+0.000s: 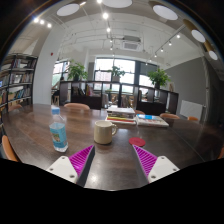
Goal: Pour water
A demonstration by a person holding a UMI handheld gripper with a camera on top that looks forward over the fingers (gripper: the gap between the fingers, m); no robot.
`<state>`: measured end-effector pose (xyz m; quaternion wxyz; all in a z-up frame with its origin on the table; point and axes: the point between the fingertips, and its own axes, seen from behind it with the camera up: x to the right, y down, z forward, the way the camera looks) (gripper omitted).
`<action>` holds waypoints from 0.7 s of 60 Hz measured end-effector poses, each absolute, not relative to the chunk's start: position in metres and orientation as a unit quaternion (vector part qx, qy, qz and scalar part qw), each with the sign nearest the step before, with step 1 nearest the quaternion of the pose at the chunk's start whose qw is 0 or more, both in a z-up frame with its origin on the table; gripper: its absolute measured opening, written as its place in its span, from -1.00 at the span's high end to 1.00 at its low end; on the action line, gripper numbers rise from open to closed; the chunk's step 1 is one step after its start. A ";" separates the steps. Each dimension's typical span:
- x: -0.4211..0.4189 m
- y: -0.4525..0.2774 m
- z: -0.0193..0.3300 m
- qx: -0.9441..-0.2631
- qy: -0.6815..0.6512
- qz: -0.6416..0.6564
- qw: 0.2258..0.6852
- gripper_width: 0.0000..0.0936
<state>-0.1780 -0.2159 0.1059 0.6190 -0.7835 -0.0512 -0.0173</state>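
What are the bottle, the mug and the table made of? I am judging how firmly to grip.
Bottle: seemingly clear thin plastic, see-through with a blue label.
Mug: probably glazed ceramic, opaque cream with a handle.
Table: looks like dark polished wood, since it shows reflections.
The open fingers hold nothing.
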 end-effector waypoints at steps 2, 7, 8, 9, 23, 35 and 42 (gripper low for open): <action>-0.180 -0.217 0.105 -0.783 -0.051 -0.017 0.619 -0.59; -0.192 -0.219 0.100 -0.784 -0.050 -0.013 0.619 -0.58; -0.196 -0.219 0.099 -0.783 -0.051 -0.012 0.619 -0.57; -0.201 -0.221 0.101 -0.783 -0.053 -0.010 0.620 -0.58; -0.328 -0.213 0.082 -0.759 -0.083 0.039 0.644 -0.60; -0.382 -0.171 0.086 -0.753 -0.087 0.070 0.649 -0.61; -0.396 -0.143 0.084 -0.753 -0.081 0.077 0.648 -0.60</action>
